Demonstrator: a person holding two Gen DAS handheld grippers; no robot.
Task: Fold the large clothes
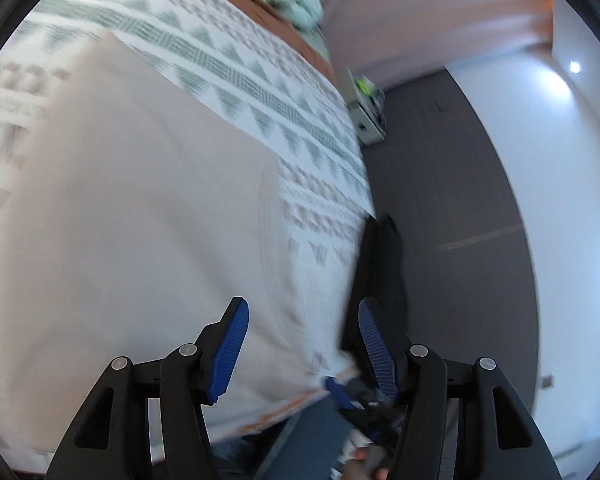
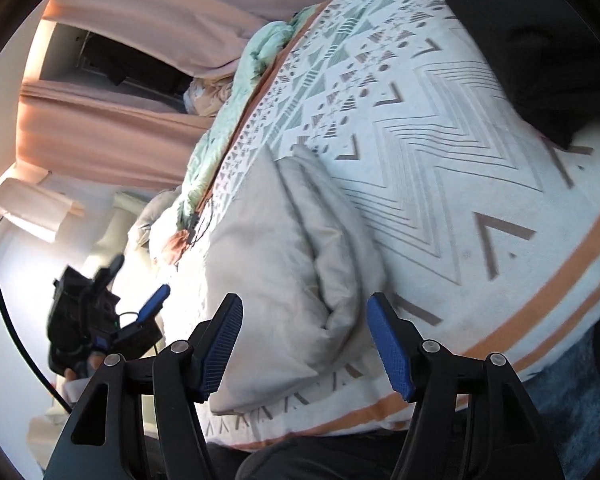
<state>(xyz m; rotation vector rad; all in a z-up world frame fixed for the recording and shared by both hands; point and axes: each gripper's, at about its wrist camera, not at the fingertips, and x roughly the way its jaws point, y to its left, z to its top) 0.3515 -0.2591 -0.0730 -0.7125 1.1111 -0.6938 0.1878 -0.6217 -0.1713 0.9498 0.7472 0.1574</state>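
Observation:
A pale beige garment [image 1: 140, 208] lies spread on a bed with a white bedspread [image 1: 236, 76] patterned in grey-green triangles. My left gripper [image 1: 303, 307] is open just above the garment's right edge, with nothing pressed between its blue pads. In the right wrist view the beige garment [image 2: 276, 256] shows as a folded, puffed bundle near the bedspread's [image 2: 440, 168] orange-striped edge. My right gripper [image 2: 305, 300] hovers open over that bundle. The left gripper [image 2: 100, 320] appears at the left there, held by a hand. The right gripper [image 1: 352, 396] shows low in the left wrist view.
A mint-green quilt [image 2: 236, 92] is bunched along the bed's far side. Pink curtains [image 2: 120, 132] hang behind it. A small white cabinet [image 1: 368, 116] stands on the grey floor [image 1: 452, 200]. Dark cloth [image 2: 540, 60] lies on the bed's corner; a blue-grey rug [image 2: 572, 400] is below.

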